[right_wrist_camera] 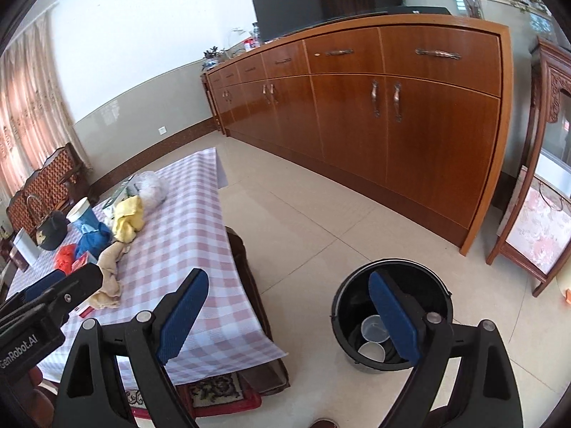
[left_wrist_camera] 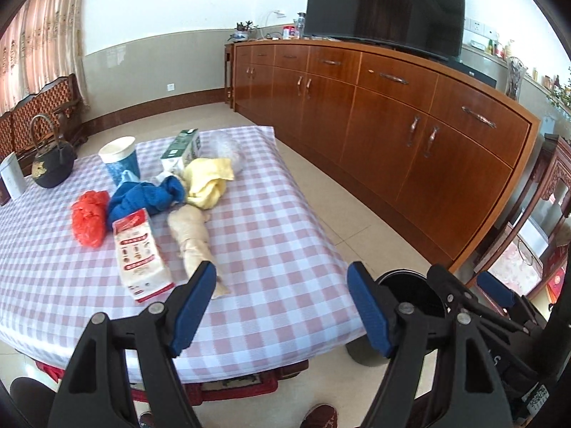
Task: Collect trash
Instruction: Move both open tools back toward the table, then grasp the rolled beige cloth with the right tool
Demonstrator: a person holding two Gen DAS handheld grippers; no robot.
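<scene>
A checked table [left_wrist_camera: 271, 235] carries a white and red packet [left_wrist_camera: 141, 255], a red plastic bag [left_wrist_camera: 89, 219], a blue cloth [left_wrist_camera: 146, 196], a yellow cloth [left_wrist_camera: 208, 182], a beige cloth [left_wrist_camera: 192, 239], a green carton [left_wrist_camera: 180, 151], a paper cup [left_wrist_camera: 119, 160] and a clear bag [left_wrist_camera: 225, 146]. My left gripper [left_wrist_camera: 282, 306] is open and empty over the table's near edge. A black bin [right_wrist_camera: 390, 314] stands on the floor right of the table with two plastic cups [right_wrist_camera: 373, 337] inside. My right gripper [right_wrist_camera: 289, 317] is open and empty, its right finger over the bin.
A black kettle [left_wrist_camera: 51, 164] and a white box [left_wrist_camera: 12, 176] stand at the table's far left. A long wooden sideboard [left_wrist_camera: 392, 121] with a television [left_wrist_camera: 385, 3] runs along the right. Tiled floor [right_wrist_camera: 303, 221] lies between table and sideboard. A carved cabinet [right_wrist_camera: 542, 192] stands beyond the bin.
</scene>
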